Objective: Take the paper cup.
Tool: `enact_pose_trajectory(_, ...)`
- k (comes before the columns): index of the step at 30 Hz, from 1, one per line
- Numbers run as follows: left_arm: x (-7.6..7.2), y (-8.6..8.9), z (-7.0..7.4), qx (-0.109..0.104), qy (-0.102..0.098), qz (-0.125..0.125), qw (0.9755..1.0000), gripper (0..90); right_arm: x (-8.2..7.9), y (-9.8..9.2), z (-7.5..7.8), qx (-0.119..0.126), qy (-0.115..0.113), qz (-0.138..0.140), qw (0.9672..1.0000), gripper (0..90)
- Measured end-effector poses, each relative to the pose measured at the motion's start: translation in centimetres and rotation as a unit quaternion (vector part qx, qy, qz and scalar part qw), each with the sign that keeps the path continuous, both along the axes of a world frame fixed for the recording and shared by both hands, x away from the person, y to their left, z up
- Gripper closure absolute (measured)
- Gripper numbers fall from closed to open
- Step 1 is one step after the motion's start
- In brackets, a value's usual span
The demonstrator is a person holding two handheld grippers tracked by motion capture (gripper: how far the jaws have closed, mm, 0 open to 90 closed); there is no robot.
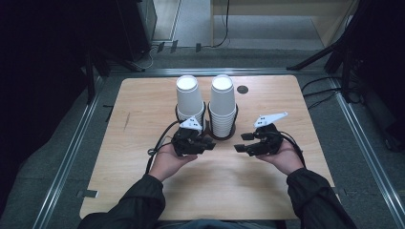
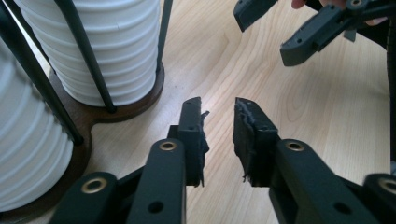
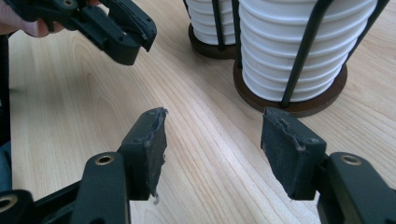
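High view: both cup stacks (image 1: 222, 107) stand upright; left tongs (image 1: 210, 144) and right tongs (image 1: 240, 142) gape, empty.

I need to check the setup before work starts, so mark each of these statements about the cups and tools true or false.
1. The left cup stack and the right cup stack stand upright in a wire holder on the table. True.
2. The left tool grips a cup. False: nothing is between its jaws, and wood shows through the gap.
3. The right tool has its jaws apart over bare table. True.
4. The two tools touch each other. False: in the high view a gap of table lies between their tips.
5. Both tools sit on the person's side of the holder. True.
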State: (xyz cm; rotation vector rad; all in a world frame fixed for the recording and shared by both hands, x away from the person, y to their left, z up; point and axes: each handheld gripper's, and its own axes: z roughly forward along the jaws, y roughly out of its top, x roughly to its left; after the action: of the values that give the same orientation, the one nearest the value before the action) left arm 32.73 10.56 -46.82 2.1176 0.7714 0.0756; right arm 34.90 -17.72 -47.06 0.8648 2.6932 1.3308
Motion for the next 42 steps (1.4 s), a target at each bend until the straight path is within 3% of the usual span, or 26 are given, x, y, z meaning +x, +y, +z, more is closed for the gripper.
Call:
enact_pose_trajectory(8,0.1,-0.1,0.1,-0.005,0.001,0.001,1.0,85.8,0.1,-0.1,0.6,0.0,-0.008,-0.012,0.9999,37.2)
enact_pose_trajectory(14,0.4,-0.4,0.5,0.003,0.004,0.007,1.0,89.4,0.3,-0.3,0.9,-0.008,-0.014,-0.021,0.9997,36.2)
enact_pose_trajectory(16,0.4,-0.6,0.6,-0.001,0.0,0.008,1.0,89.9,0.4,-0.5,1.5,-0.011,-0.019,-0.027,0.9994,35.5)
enact_pose_trajectory(20,0.5,-1.2,1.0,0.01,-0.009,0.014,0.9998,89.9,0.5,-0.7,2.3,-0.019,-0.037,-0.048,0.998,35.6)
enact_pose_trajectory(21,0.8,-1.3,1.3,-0.012,0.003,0.014,0.9998,89.9,0.6,-0.7,2.5,-0.019,-0.039,-0.048,0.9979,35.5)
enact_pose_trajectory(22,1.0,-1.4,1.5,-0.013,0.008,0.018,0.9997,89.8,0.7,-0.8,2.7,-0.018,-0.04,-0.048,0.9979,35.6)
enact_pose_trajectory(25,1.0,-1.7,2.1,-0.006,-0.007,0.026,0.9996,89.8,1.2,-0.8,3.4,-0.022,-0.042,-0.048,0.9977,35.5)
enact_pose_trajectory(29,1.6,-2.2,2.6,0.0,-0.01,0.046,0.9989,89.9,2.1,-0.6,4.3,-0.023,-0.041,-0.045,0.9979,35.0)
enact_pose_trajectory(33,2.8,-2.3,2.7,-0.004,-0.003,0.075,0.9972,90.0,3.0,0.1,5.1,-0.02,-0.039,-0.042,0.9982,34.1)
enact_pose_trajectory(42,4.0,-2.3,3.1,0.007,-0.01,0.09,0.9959,89.9,4.9,1.1,7.1,-0.024,-0.043,-0.048,0.9976,31.4)
